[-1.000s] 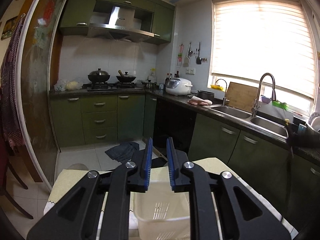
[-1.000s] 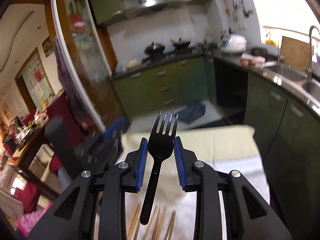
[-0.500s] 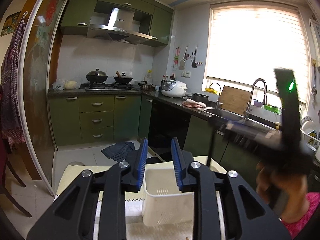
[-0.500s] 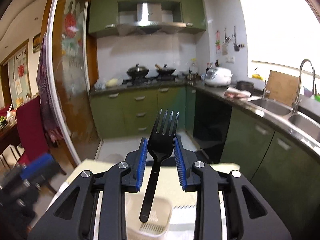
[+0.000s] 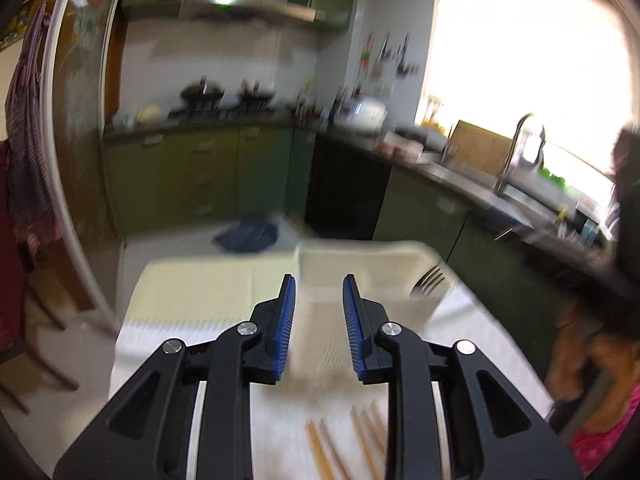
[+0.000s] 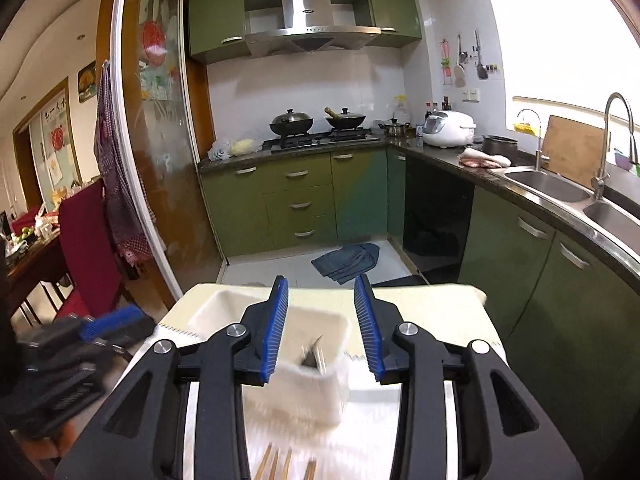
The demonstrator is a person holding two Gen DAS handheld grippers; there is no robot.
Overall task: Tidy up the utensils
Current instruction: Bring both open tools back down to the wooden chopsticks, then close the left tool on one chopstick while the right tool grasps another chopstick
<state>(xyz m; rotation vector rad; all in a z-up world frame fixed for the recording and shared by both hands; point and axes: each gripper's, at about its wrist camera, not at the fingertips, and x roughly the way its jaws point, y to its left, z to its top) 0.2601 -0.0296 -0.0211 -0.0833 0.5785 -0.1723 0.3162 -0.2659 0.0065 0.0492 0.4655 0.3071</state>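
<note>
A white plastic basket [image 6: 224,300] stands on the cloth-covered table. A dark fork [image 6: 314,354], blurred, sits inside it, and its tines [image 5: 430,280] stick up at the basket's right wall in the left wrist view. My right gripper [image 6: 322,284] hangs just above the basket; its jaws are opening, with nothing between the pads. My left gripper [image 5: 318,284] is open and holds nothing, pointing at the basket [image 5: 360,248] from the near side. Wooden chopsticks [image 5: 328,448] lie on the cloth below both grippers, also seen as chopsticks [image 6: 280,464] in the right wrist view.
The left gripper [image 6: 108,320] shows blurred at the left edge of the right wrist view. A hand [image 5: 580,360] and the dark right gripper body [image 5: 624,240] fill the right edge of the left wrist view. Green cabinets [image 6: 304,208] and a sink [image 6: 548,184] lie beyond the table.
My right gripper came down over the basket and let go of the black fork, which now sits in the basket. My left gripper's jaws widened and it tilted down toward the table.
</note>
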